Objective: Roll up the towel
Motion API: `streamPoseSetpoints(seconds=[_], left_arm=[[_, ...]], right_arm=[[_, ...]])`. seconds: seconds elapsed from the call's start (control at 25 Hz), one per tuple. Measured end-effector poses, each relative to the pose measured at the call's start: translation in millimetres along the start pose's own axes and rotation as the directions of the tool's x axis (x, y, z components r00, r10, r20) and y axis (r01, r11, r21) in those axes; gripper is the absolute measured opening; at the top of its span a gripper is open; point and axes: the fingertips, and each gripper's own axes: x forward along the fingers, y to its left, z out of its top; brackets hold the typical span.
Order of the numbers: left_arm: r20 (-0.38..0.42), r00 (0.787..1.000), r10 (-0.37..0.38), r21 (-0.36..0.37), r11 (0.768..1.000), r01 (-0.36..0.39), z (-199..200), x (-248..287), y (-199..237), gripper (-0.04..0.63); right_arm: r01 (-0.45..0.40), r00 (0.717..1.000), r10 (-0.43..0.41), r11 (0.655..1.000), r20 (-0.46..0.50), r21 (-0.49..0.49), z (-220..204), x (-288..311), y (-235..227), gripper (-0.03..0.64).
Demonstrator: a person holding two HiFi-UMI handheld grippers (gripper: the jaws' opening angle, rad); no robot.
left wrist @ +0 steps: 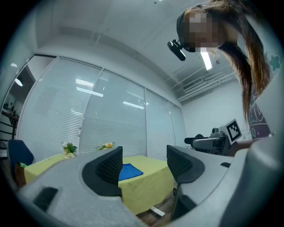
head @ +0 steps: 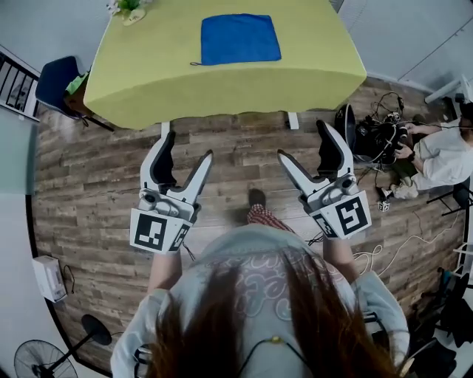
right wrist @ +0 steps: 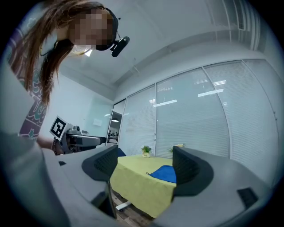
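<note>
Person's hair (head: 259,325), left hand-held gripper (head: 188,146) wide, right hand-held gripper (head: 304,140) wide, blue towel (head: 240,38) flat, unrolled

Open yellow table (head: 310,66) on every side of the towel (head: 240,38), flowers (head: 127,9) at far-left corner.
</note>
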Motion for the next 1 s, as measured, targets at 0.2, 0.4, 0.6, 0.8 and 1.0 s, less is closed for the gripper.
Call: streamPoseSetpoints(seconds=[0.2,0.4,0.6,0.8,1.0], left_arm=[[-0.002,1.0,0.022,0.006,1.0,-0.022,-1,33,6,0.282],[-0.003,0.998,0.056,0.015,0.998,-0.055,-6,58,13,0.282],[0.014,0.996,0.086,0.006,0.996,-0.086,-12,81,18,0.282],[0.007,0.995,0.103,-0.002,0.995,-0.103,-15,90,20,0.282],[-0.008,0.995,0.1,-0.004,0.995,-0.1,-20,91,22,0.282]], right_arm=[[-0.071,0.997,0.07,0.997,-0.036,-0.009,-7,17,-26,0.376],[-0.169,0.986,0.168,0.983,-0.023,-0.076,-7,39,-37,0.357],[-0.197,0.98,0.196,0.977,-0.022,-0.076,-13,49,-59,0.341],[-0.216,0.976,0.215,0.975,-0.021,-0.059,-19,58,-73,0.304],[-0.208,0.978,0.207,0.977,-0.031,-0.048,-24,58,-82,0.302]])
